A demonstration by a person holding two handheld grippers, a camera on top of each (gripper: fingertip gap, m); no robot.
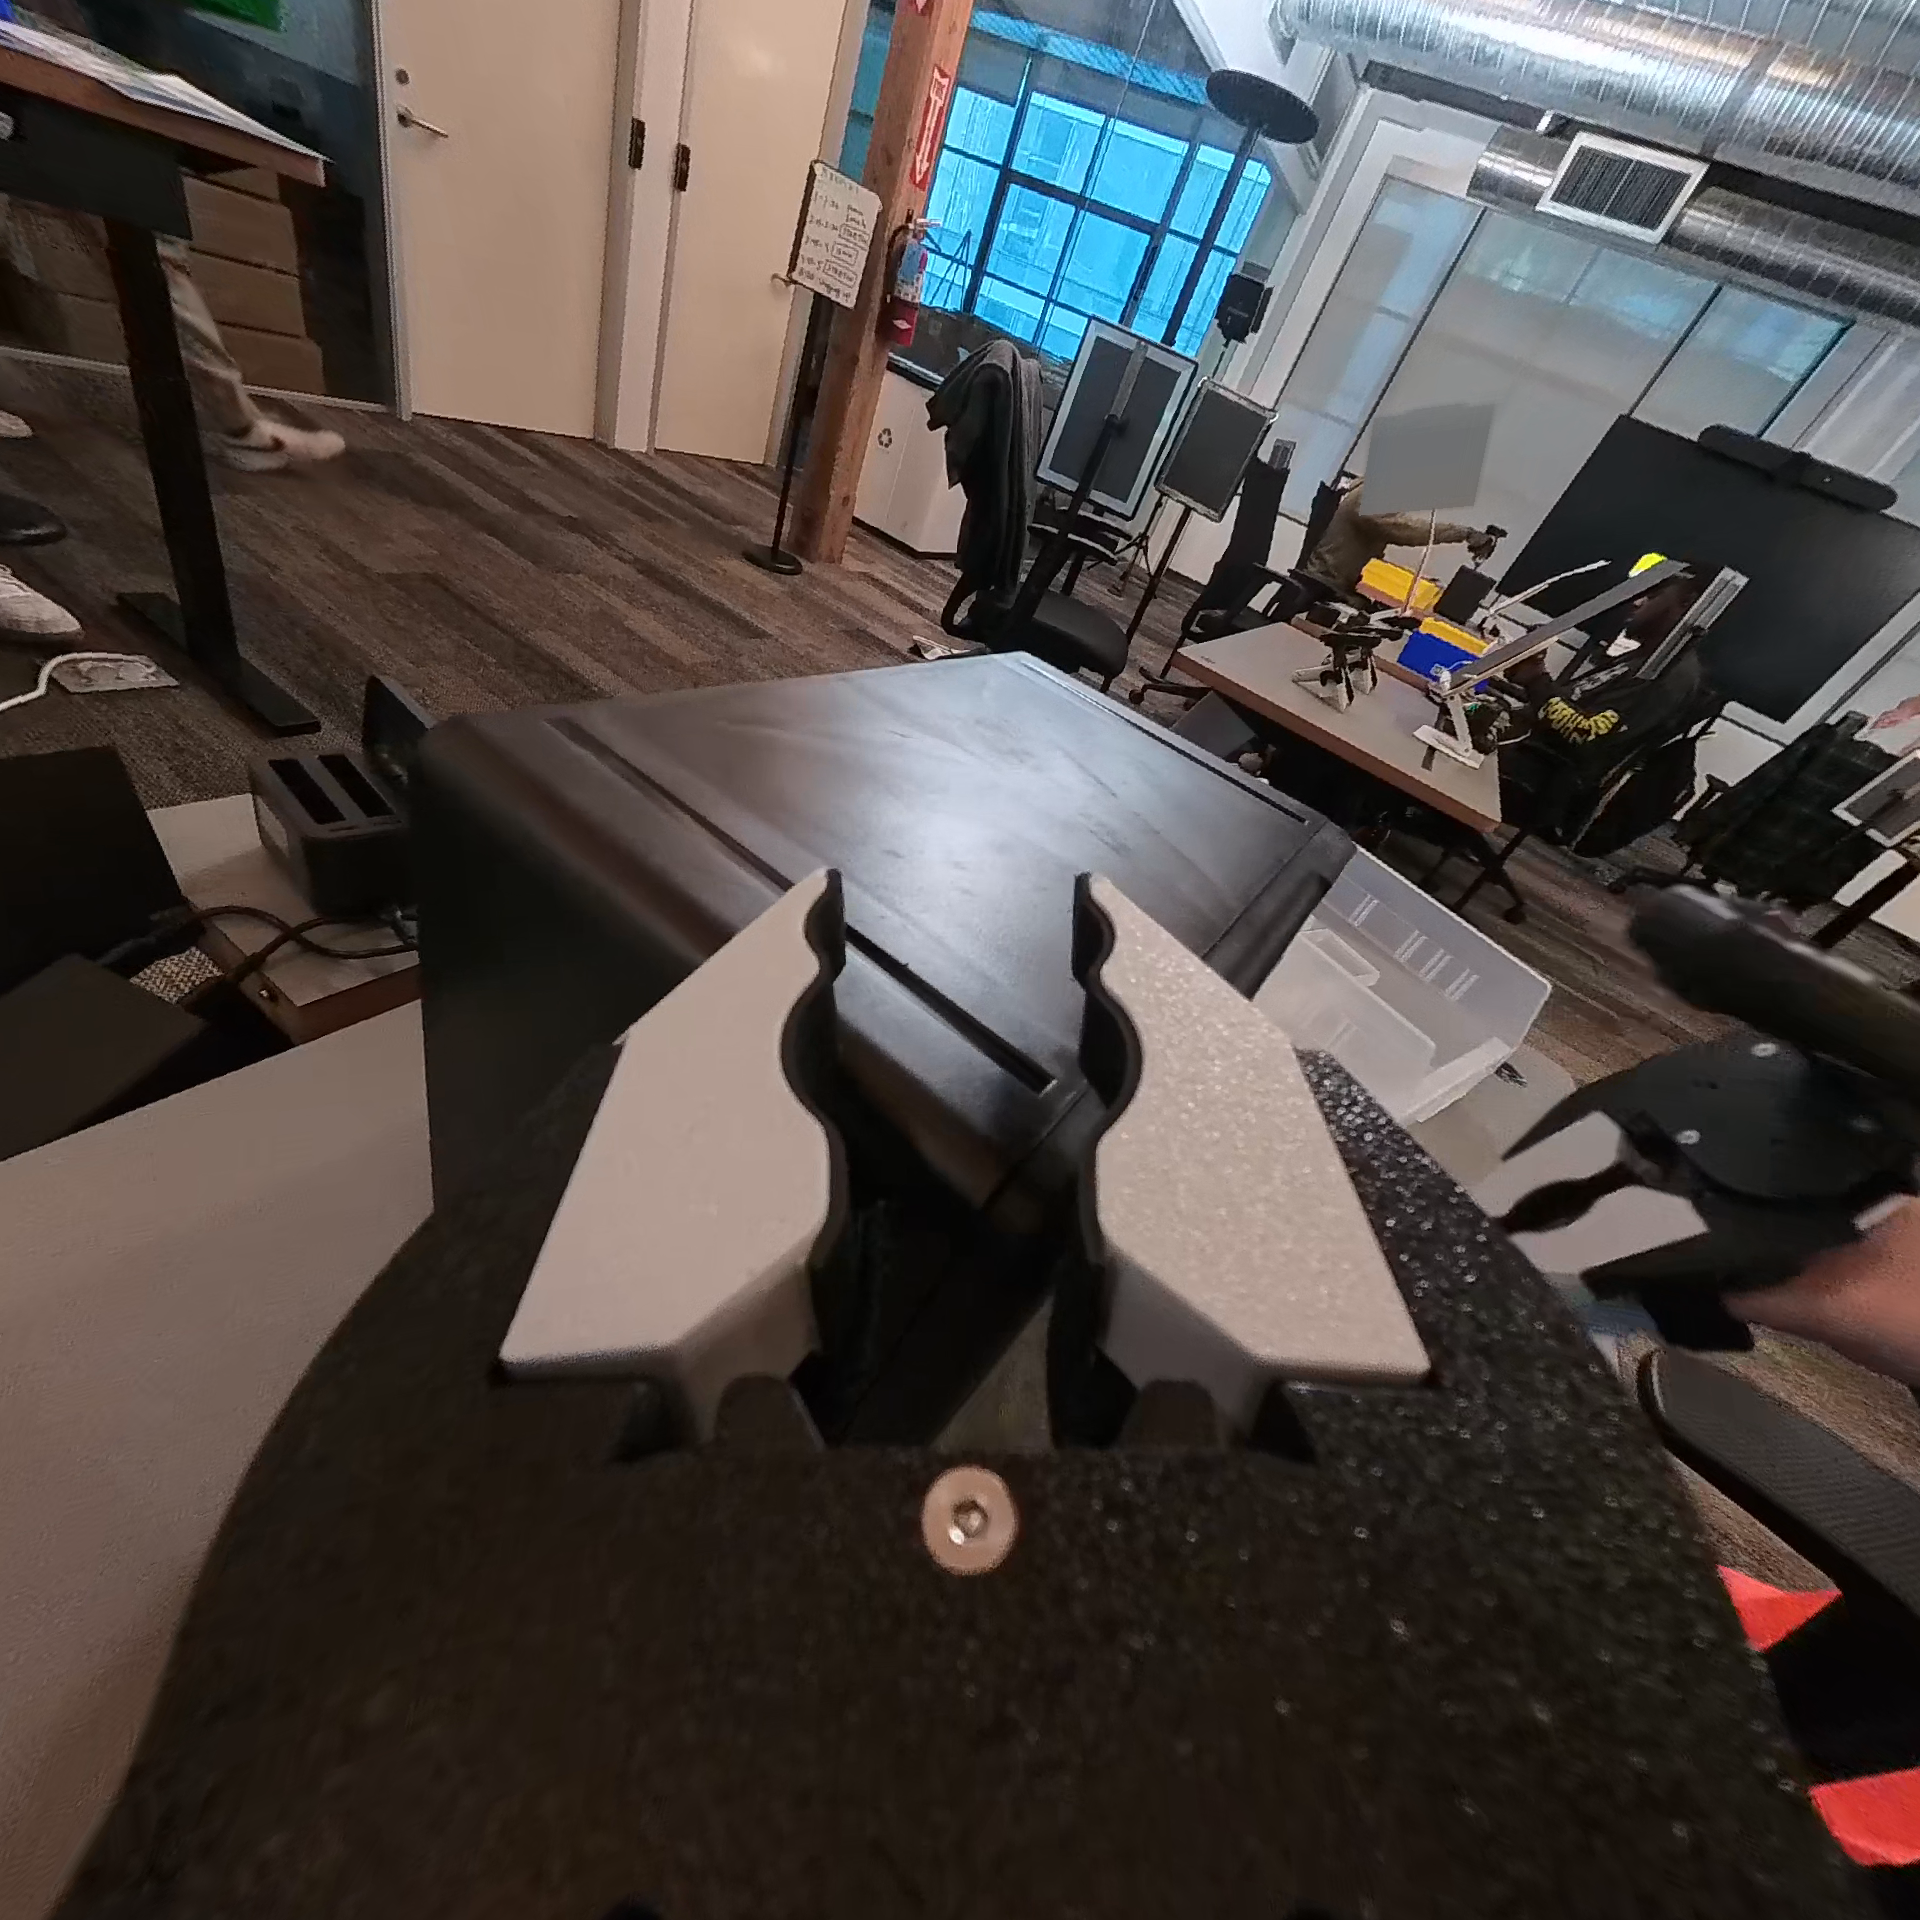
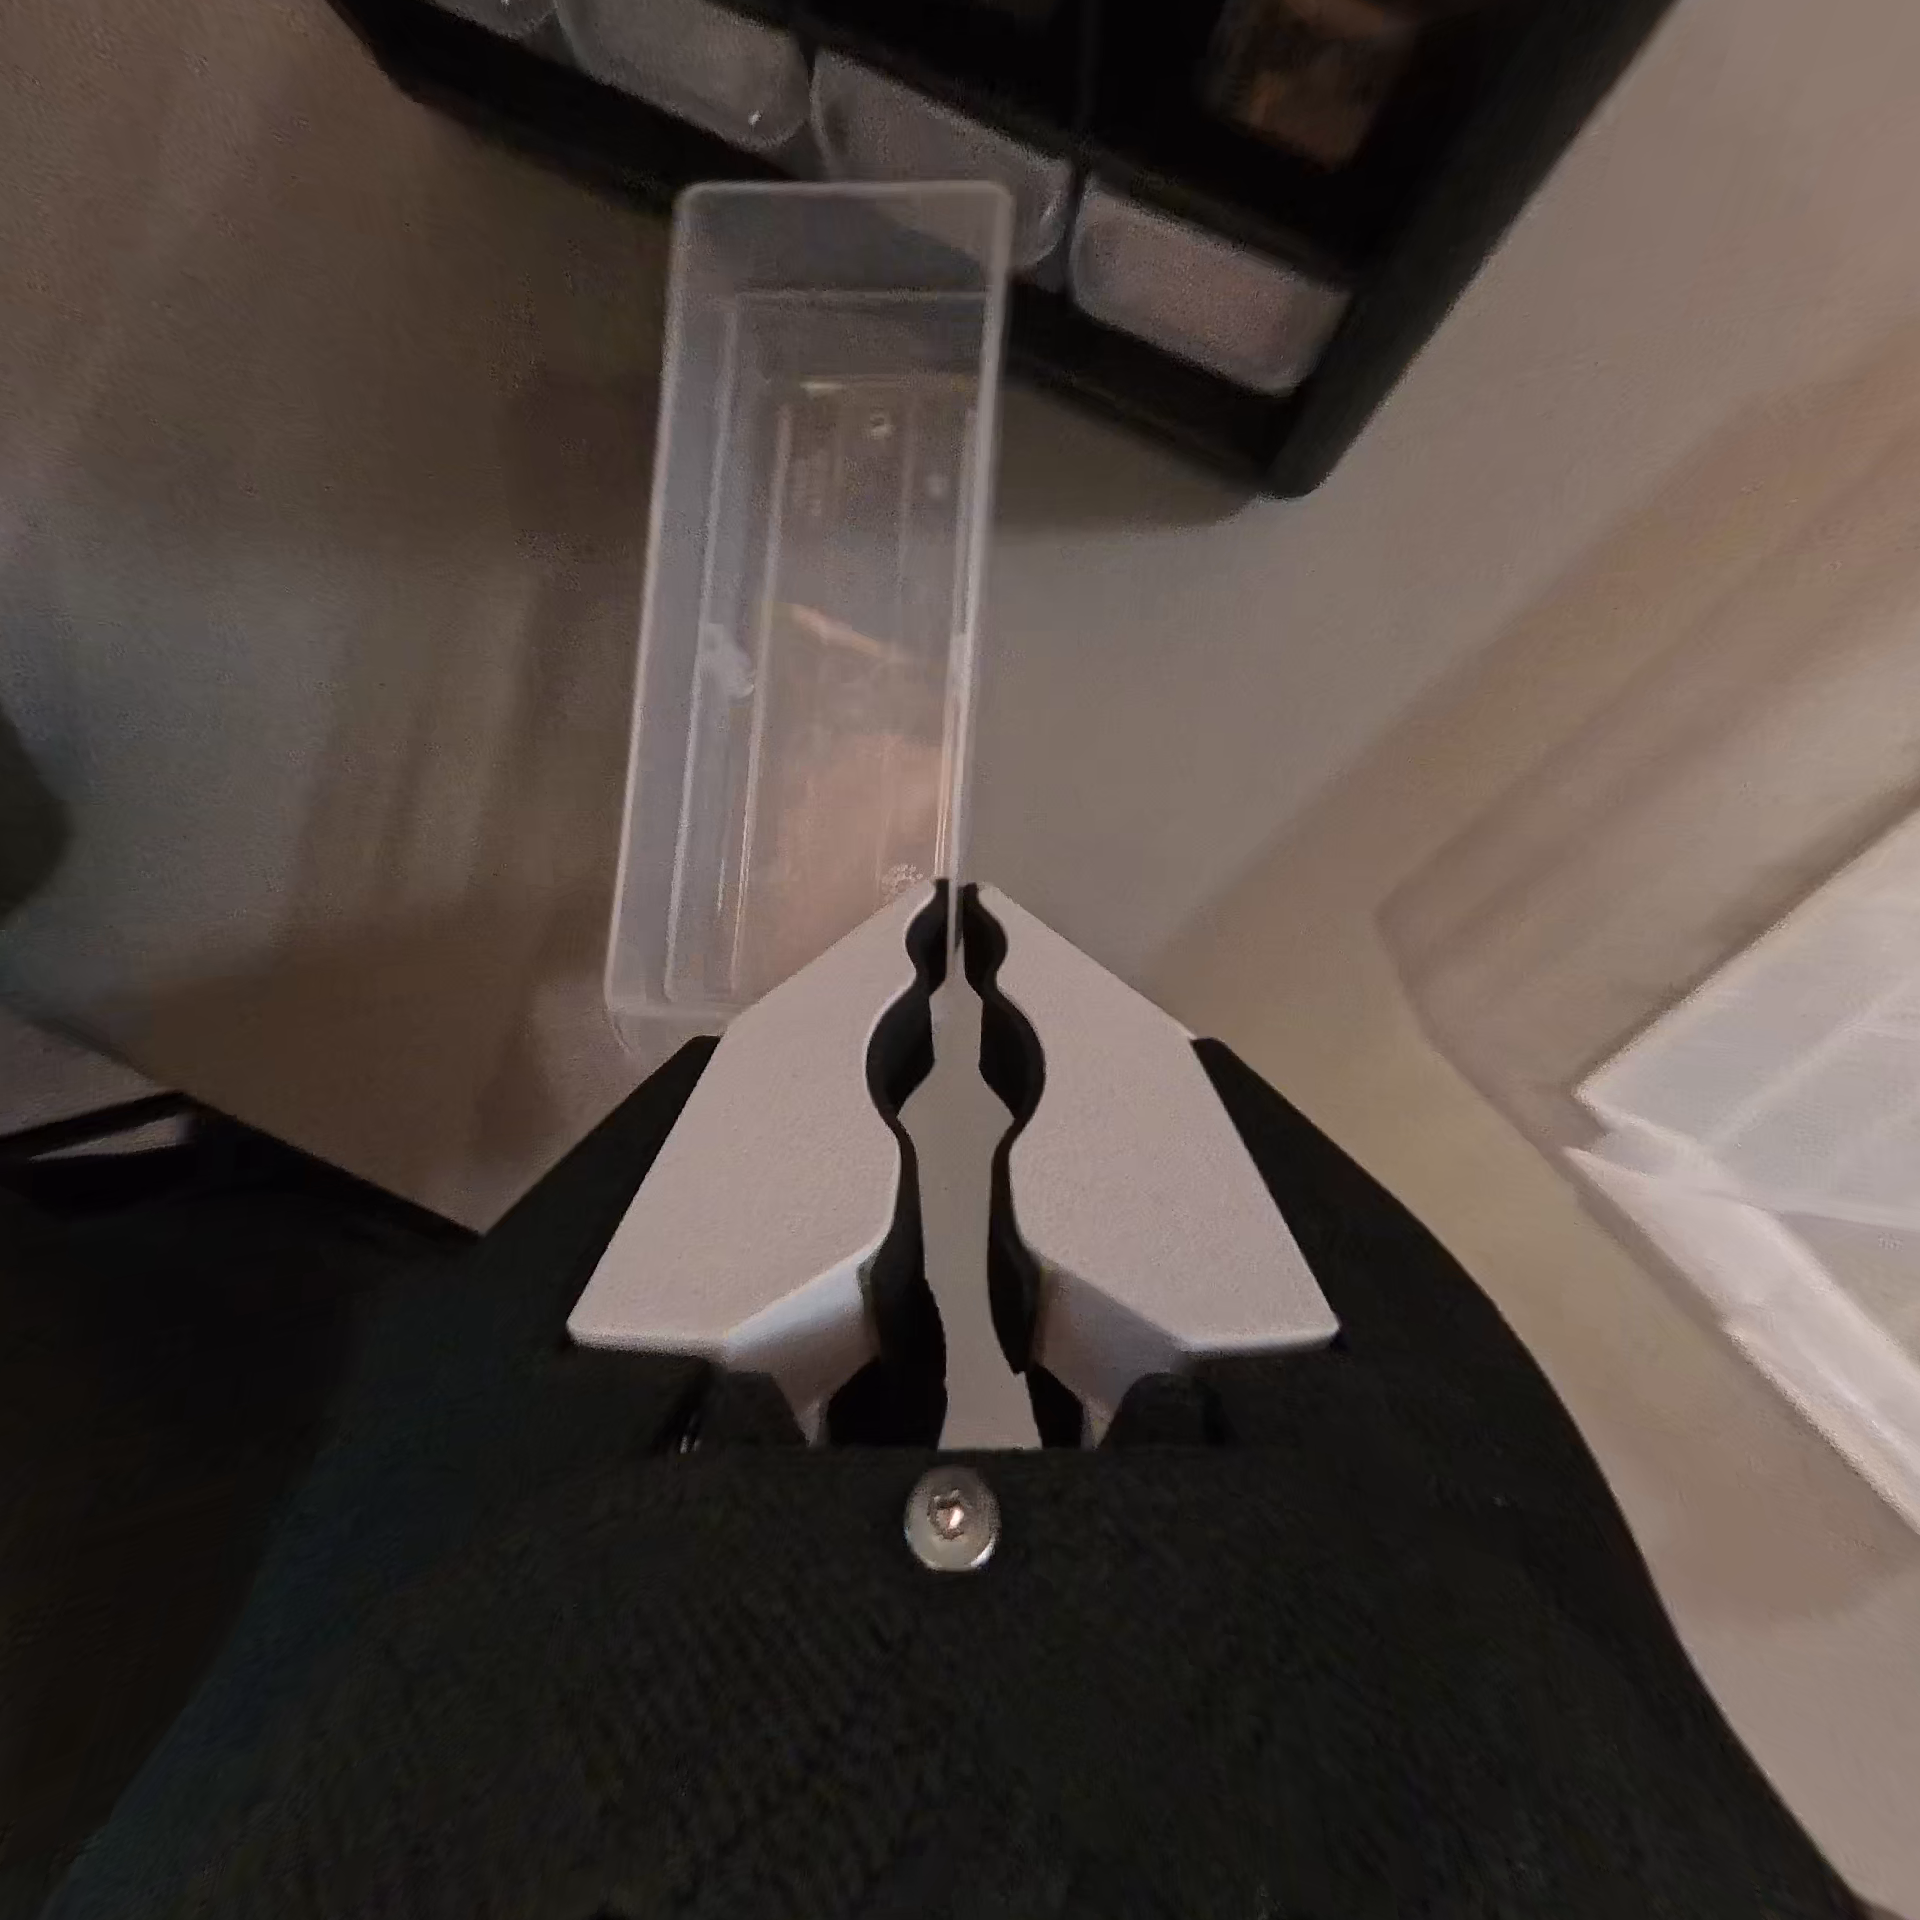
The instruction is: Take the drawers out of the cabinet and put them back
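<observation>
The black cabinet stands on the pale table. My left gripper is open above its near top edge, and that edge runs between the fingers. In the right wrist view the cabinet is at the top, with several clear drawers in its slots. My right gripper is shut on the right side wall of a clear plastic drawer that is out of the cabinet, over the table. The left wrist view shows the right gripper at the right edge, held by a hand.
Another clear drawer lies beyond the cabinet's right side. A black box with cables sits left of the cabinet. A translucent white bin is at the right. Office chairs, desks and seated people are farther back.
</observation>
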